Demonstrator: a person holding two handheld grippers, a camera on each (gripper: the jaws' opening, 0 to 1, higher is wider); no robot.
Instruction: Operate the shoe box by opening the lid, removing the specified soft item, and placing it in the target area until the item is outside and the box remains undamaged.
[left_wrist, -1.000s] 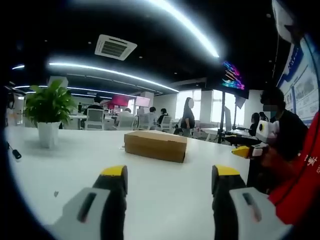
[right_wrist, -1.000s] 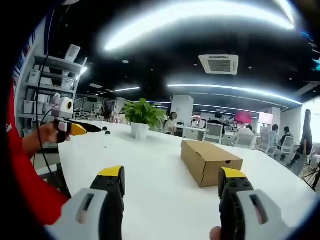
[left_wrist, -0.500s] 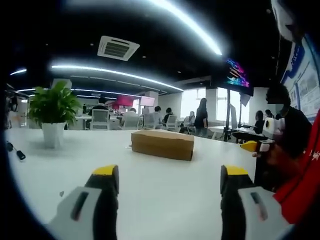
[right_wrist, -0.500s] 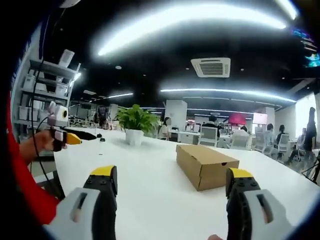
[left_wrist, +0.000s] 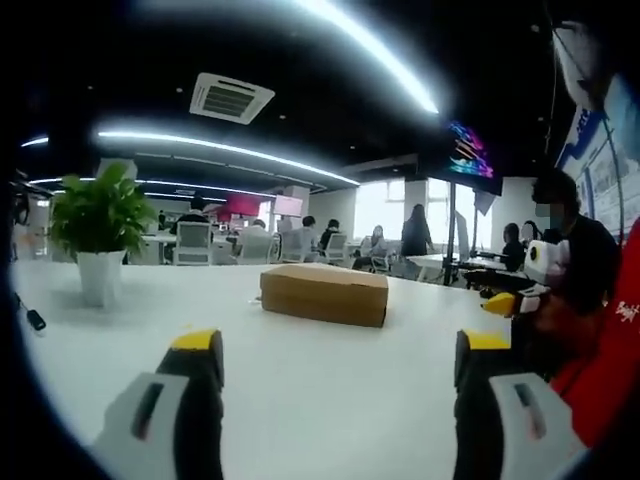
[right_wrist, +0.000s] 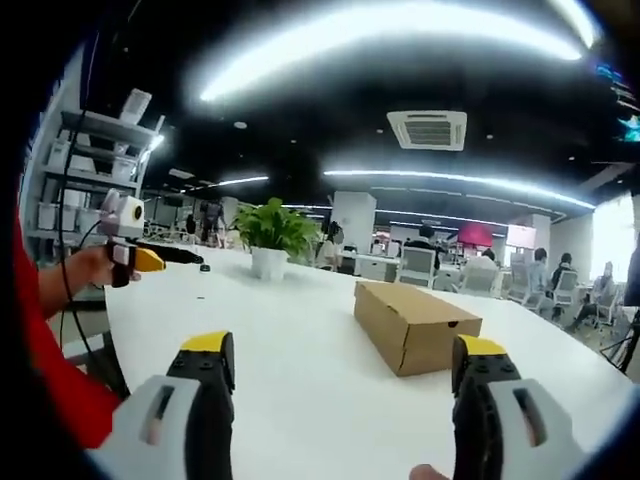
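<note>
The left gripper (left_wrist: 340, 350) hangs over the near part of the white table (left_wrist: 330, 400), jaws wide apart and empty. The right gripper (right_wrist: 345, 355) is the same — spread, nothing between. The box (left_wrist: 324, 294) sits farther out on the table, lid down, well apart from both. A potted plant (left_wrist: 98, 228) stands far left — the box to its right.

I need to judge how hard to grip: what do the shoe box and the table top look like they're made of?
Shoe box: plain brown cardboard, matte, with crisp folded edges and closed lid. Table: smooth white top, faintly glossy, probably laminate; the pictures can't settle it.
</note>
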